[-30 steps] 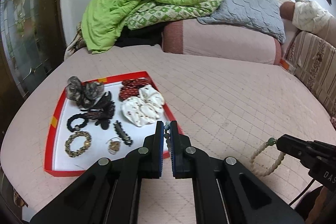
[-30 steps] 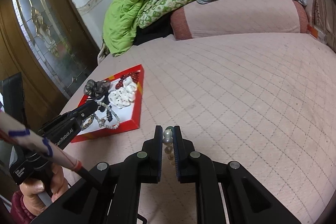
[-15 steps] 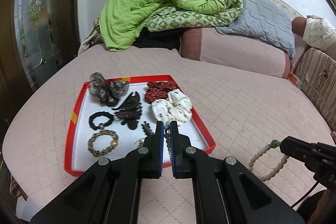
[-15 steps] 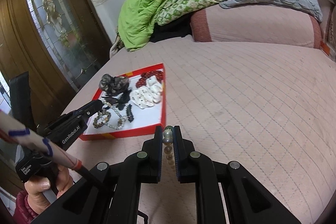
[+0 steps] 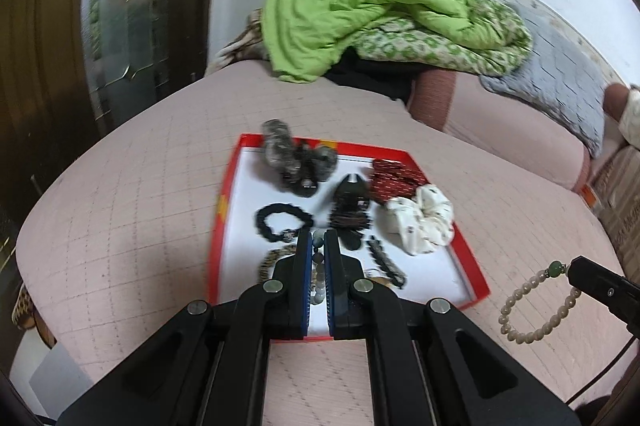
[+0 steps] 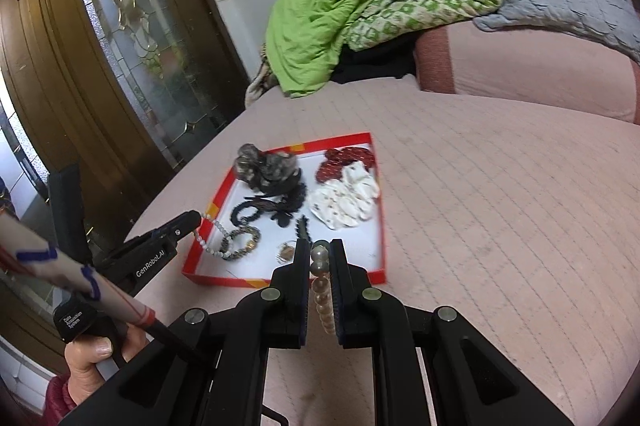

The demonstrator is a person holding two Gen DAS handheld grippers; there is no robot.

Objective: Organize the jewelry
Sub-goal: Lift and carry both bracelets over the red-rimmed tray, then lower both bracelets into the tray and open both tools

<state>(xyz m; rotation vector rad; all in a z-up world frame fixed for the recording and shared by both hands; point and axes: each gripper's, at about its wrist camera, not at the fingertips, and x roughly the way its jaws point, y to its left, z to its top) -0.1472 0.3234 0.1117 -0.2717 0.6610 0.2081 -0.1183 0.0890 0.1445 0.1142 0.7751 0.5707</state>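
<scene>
A red tray (image 5: 219,210) with a white floor lies on the pink bed and also shows in the right wrist view (image 6: 383,226). It holds scrunchies, hair clips and bracelets. My left gripper (image 5: 318,246) is shut on a grey bead bracelet (image 5: 318,268) and hangs over the tray's near part; in the right wrist view the left gripper (image 6: 196,220) dangles that bracelet (image 6: 214,244) over the tray's left rim. My right gripper (image 6: 320,254) is shut on a cream pearl bracelet (image 6: 323,300) just short of the tray's near edge. That bracelet (image 5: 532,306) hangs right of the tray.
In the tray lie a white scrunchie (image 5: 420,218), a red one (image 5: 394,178), a grey one (image 5: 292,154), a black beaded band (image 5: 280,222) and a dark claw clip (image 5: 350,202). Folded quilts (image 5: 380,14) and a pink bolster (image 5: 500,122) line the back. A glass door (image 6: 132,38) stands left.
Both grippers have moved toward the tray. The left one now hangs over the tray's near part with its bracelet. The right one has come up to the tray's near edge.
</scene>
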